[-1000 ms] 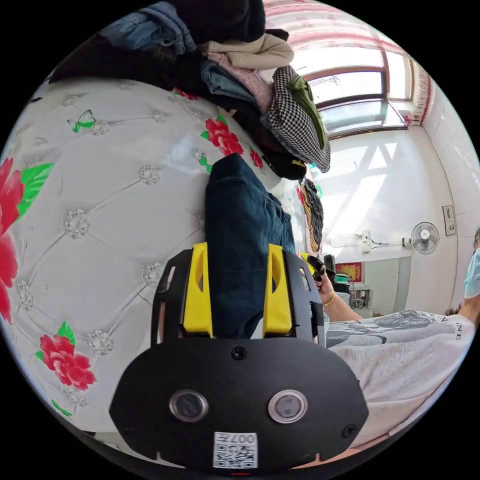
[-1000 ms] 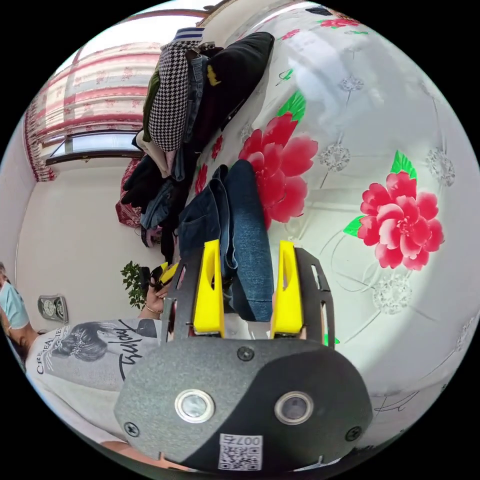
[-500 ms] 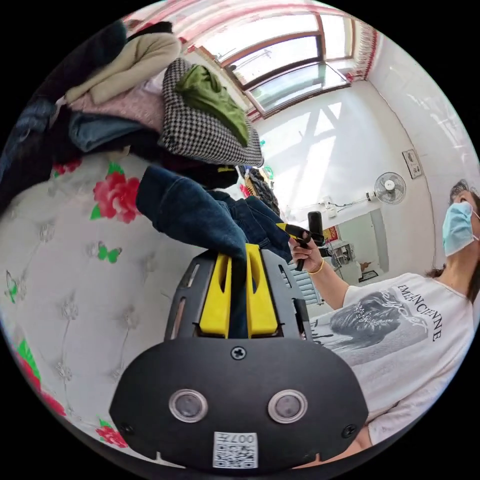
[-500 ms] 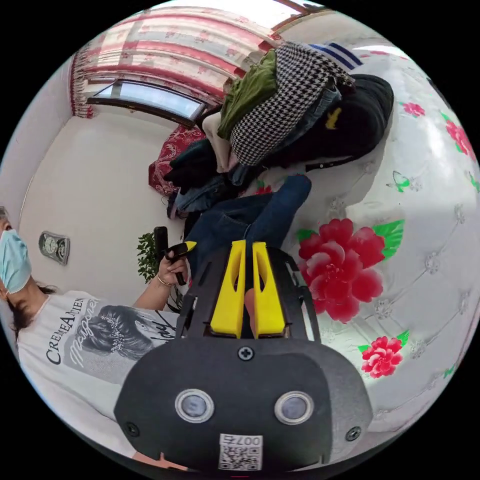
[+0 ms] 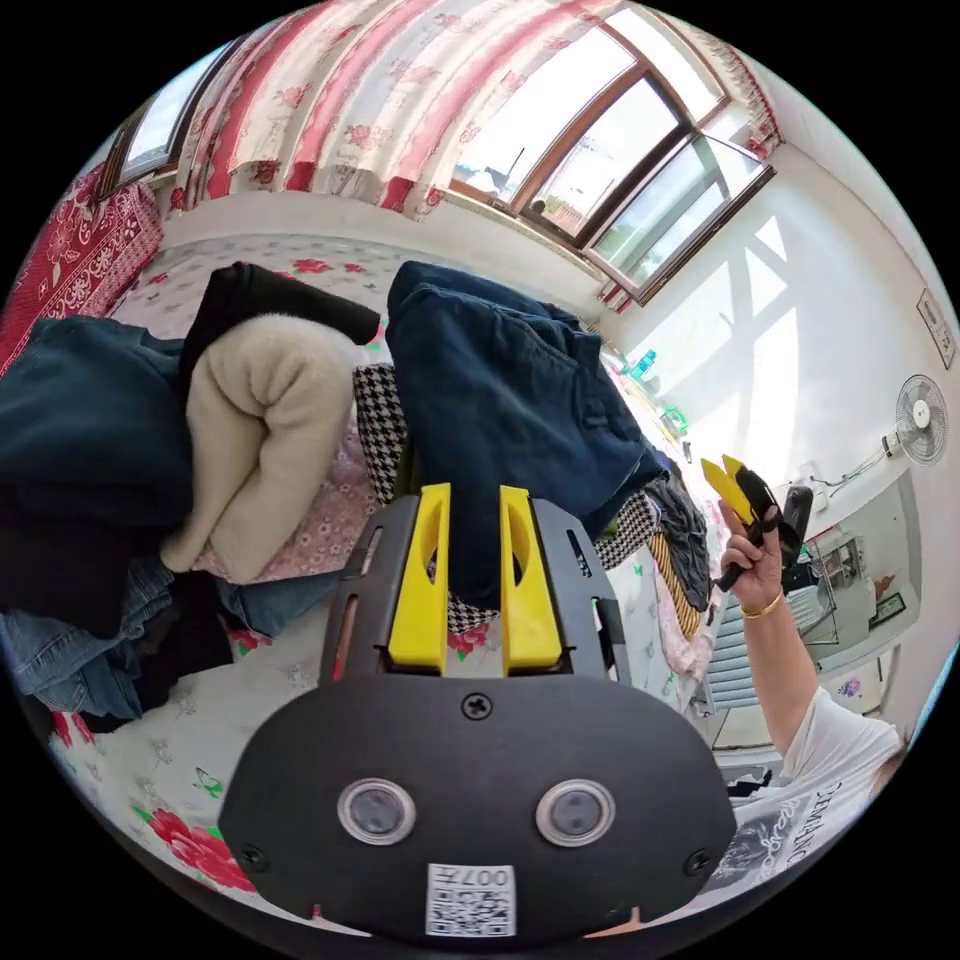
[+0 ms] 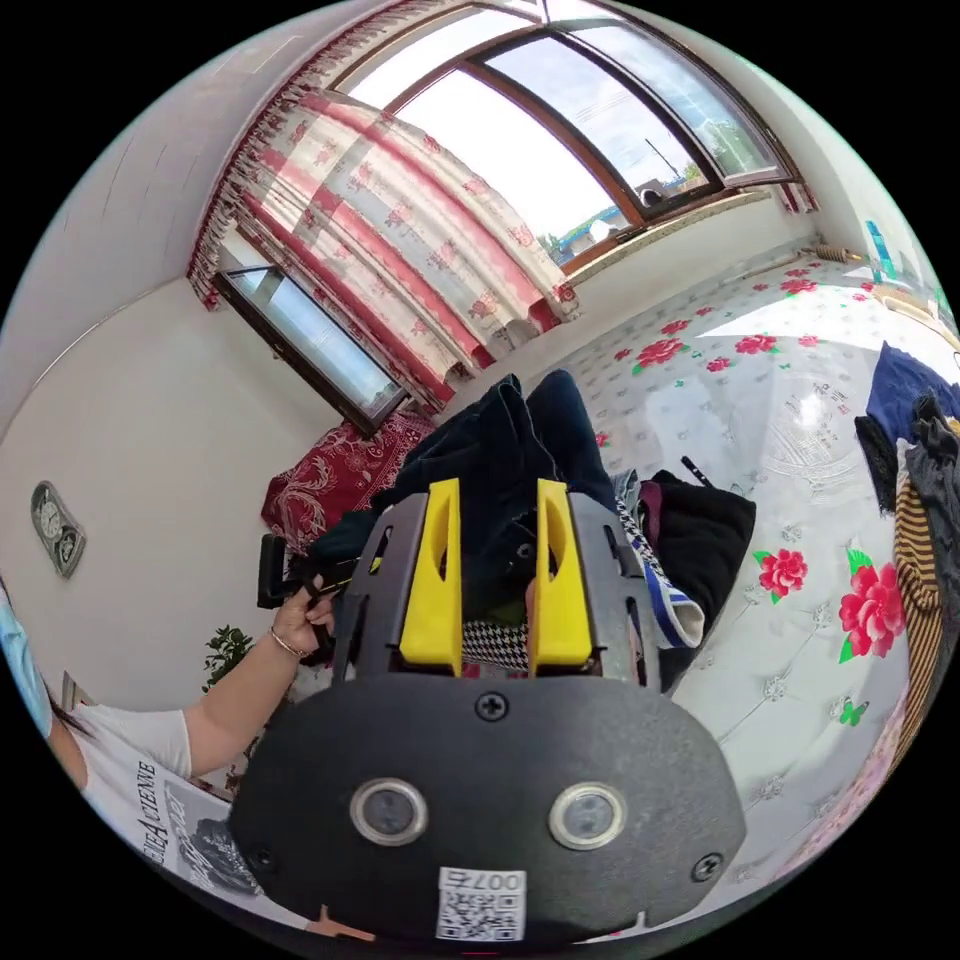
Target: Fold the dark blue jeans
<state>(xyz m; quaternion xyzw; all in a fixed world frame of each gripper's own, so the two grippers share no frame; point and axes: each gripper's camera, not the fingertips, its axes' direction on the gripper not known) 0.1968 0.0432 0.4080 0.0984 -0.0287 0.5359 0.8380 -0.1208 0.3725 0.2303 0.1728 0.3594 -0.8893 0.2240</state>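
Jeans (image 5: pixel 510 400) atop clothes pile (image 5: pixel 200 470)

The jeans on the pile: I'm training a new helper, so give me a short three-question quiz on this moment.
1. True or false: the folded jeans lie on top of the pile of clothes.
2. Which stands beside the jeans in the left gripper view: A) a rolled cream garment, B) a green bucket, C) a lamp?
3. Fill in: the jaws of the left tool stand ___, with a gap between them.

Key: 1 true; 2 A; 3 apart.
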